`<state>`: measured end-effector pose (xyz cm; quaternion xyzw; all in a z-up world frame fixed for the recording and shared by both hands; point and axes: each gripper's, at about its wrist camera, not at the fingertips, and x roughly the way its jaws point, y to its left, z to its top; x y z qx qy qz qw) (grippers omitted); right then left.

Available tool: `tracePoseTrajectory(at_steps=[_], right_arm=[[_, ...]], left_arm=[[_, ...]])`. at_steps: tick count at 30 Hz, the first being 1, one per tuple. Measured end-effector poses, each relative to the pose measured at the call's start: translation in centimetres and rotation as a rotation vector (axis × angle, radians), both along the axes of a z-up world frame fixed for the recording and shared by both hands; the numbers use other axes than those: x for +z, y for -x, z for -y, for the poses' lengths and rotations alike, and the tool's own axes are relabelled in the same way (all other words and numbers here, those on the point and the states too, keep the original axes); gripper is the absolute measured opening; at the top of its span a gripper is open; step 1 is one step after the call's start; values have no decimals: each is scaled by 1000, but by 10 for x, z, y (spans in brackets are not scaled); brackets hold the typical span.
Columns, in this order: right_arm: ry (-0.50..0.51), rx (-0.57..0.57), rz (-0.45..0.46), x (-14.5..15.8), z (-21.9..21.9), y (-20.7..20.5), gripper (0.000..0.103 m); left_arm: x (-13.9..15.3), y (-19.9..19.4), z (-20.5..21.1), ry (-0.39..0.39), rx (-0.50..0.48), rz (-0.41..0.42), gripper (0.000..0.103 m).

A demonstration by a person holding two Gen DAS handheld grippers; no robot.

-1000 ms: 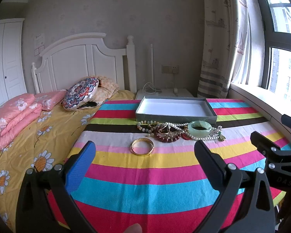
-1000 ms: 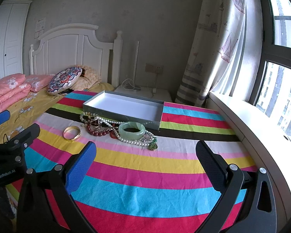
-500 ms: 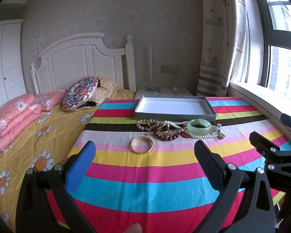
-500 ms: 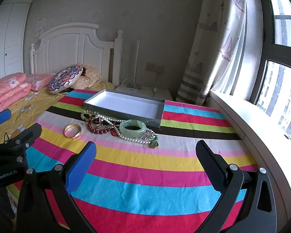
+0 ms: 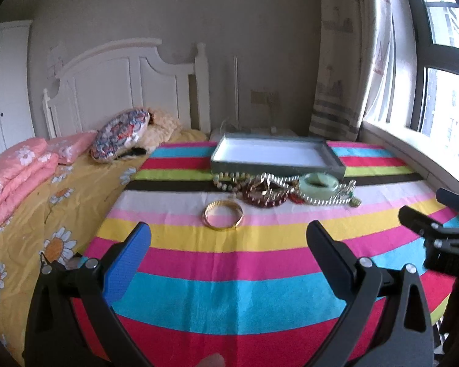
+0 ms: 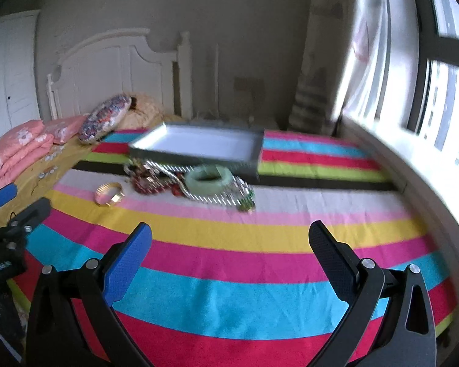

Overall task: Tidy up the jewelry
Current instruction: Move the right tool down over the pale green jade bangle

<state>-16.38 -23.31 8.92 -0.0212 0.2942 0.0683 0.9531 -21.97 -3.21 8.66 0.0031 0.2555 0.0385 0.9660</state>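
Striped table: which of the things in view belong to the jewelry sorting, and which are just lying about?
For the job: gold bangle, jade bangle, tangled bead and pearl strands, empty grey tray.

Lying about: patterned cushion, folded pink quilt, curtain.

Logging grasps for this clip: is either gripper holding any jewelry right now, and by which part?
Nothing is held. The left gripper and right gripper are both open and empty, short of the gold bangle.
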Motion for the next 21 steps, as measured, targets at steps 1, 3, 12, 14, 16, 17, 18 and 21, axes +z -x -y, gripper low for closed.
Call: tracePoseTrajectory(at_steps=[1,3,12,14,16,17,18,21], right_arm=[[-11,-6,-32,-7,6,-9,98],[-26,-2,-76,-15,14,-23,98],[27,76,-228,-40,16,-99,98],[4,116,-233,-40,13,-117,98],[-6,167,-217,-36,5,-127,98],[10,196,-194,-32,-3,-135,98],[33,212,-176,-29,-10,-140,94],[72,269,-172,-24,-28,-158,90]], left_arm=[[-6,-6,-3,4,-1,-20,101],[-18,-21,-10,15,2,-68,101],[-55,-76,-36,24,3,-237,101],[-61,-89,-43,55,-3,-276,101],[-64,-101,-50,87,-1,-303,101],[-64,-104,-51,87,7,-305,100],[-64,-109,-53,77,17,-306,100],[-63,-119,-52,62,14,-315,100]])
